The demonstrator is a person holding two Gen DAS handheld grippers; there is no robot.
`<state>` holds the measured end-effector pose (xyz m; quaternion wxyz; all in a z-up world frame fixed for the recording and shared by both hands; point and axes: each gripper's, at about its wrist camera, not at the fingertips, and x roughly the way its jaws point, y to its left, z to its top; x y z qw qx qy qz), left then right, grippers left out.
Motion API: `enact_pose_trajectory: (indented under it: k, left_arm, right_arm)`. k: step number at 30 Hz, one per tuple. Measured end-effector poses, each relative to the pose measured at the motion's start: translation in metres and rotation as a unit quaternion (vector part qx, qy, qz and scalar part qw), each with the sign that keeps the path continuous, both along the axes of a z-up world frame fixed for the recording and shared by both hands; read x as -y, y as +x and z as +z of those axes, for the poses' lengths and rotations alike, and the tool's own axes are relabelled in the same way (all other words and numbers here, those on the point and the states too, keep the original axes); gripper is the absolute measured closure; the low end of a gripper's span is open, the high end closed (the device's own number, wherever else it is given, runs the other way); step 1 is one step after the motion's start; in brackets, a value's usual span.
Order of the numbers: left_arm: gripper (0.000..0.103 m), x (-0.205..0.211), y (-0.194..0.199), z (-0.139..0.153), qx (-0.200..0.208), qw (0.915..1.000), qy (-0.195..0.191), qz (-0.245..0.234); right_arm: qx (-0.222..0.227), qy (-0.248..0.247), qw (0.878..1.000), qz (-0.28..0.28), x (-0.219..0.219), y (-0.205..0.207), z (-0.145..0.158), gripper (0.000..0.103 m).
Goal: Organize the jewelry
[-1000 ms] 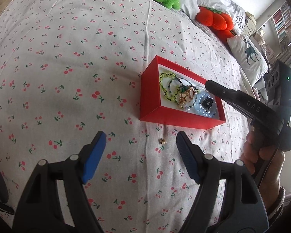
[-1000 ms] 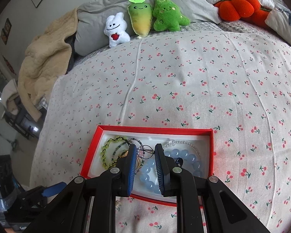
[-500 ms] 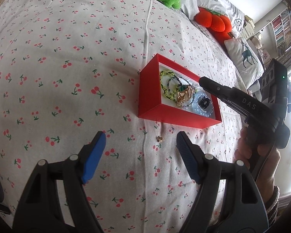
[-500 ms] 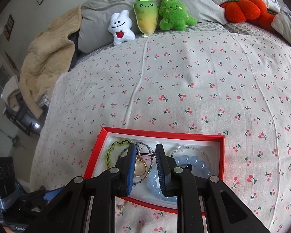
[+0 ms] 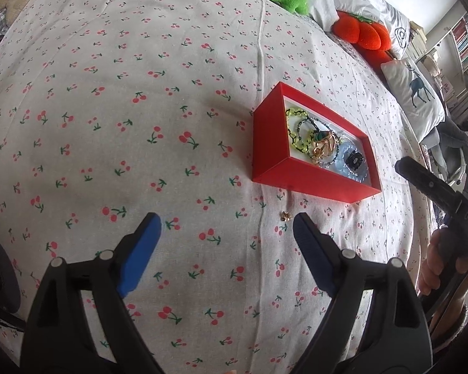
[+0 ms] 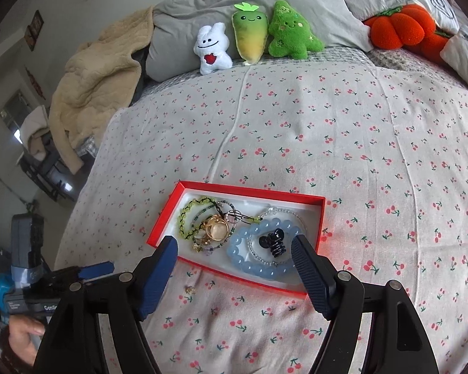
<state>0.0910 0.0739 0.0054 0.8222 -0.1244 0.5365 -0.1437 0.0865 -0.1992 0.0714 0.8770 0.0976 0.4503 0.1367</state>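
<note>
A red jewelry box (image 5: 274, 146) (image 6: 319, 218) lies on the cherry-print bedspread, holding a green bead bracelet (image 6: 187, 215), a gold ring (image 6: 216, 229), a pale blue bead bracelet (image 6: 249, 261) and a black hair claw (image 6: 273, 243). A tiny gold earring (image 5: 286, 215) (image 6: 189, 289) lies on the sheet just outside the box's near wall. My left gripper (image 5: 226, 229) hovers over the sheet, jaws opening with nothing in them, its right fingertip beside the earring. My right gripper (image 6: 234, 251) hangs above the box's near edge, jaws opening and empty.
Plush toys (image 6: 280, 31), an orange pumpkin cushion (image 6: 399, 26) and grey pillows (image 6: 187, 9) line the head of the bed. A beige blanket (image 6: 93, 78) hangs off the far left corner. A deer-print pillow (image 5: 418, 93) lies at the bed's right edge.
My right gripper's jaws have spread wide and it has pulled back and up from inside the box. My left gripper's jaws have widened a little, and the earring now sits close to its right fingertip.
</note>
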Motion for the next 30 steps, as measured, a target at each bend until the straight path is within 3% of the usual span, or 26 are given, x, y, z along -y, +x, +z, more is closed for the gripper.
enact_pose_trajectory:
  k: [5, 10, 14, 21, 30]
  left_arm:
    - [0.012, 0.002, -0.010, -0.003, 0.029, 0.9990, 0.034, -0.003]
    - [0.011, 0.014, -0.022, -0.017, 0.064, 0.9937, 0.087, -0.031]
    - [0.011, 0.029, -0.032, -0.028, 0.075, 0.9890, 0.108, -0.066]
    - [0.011, 0.049, -0.046, -0.029, 0.116, 0.9832, 0.106, -0.093]
    - [0.012, 0.081, -0.049, -0.029, 0.136, 0.9793, 0.082, -0.126]
  right_arm:
    - [-0.006, -0.020, 1.000, -0.001, 0.014, -0.022, -0.009, 0.021]
    - [-0.028, -0.055, 0.998, -0.003, 0.019, -0.041, -0.033, 0.021]
    - [-0.046, -0.075, 0.996, -0.003, 0.019, -0.054, -0.052, 0.021]
    - [-0.051, -0.076, 0.996, -0.009, 0.021, -0.063, -0.069, 0.021]
    - [-0.046, -0.070, 0.996, -0.024, 0.033, -0.060, -0.086, 0.020]
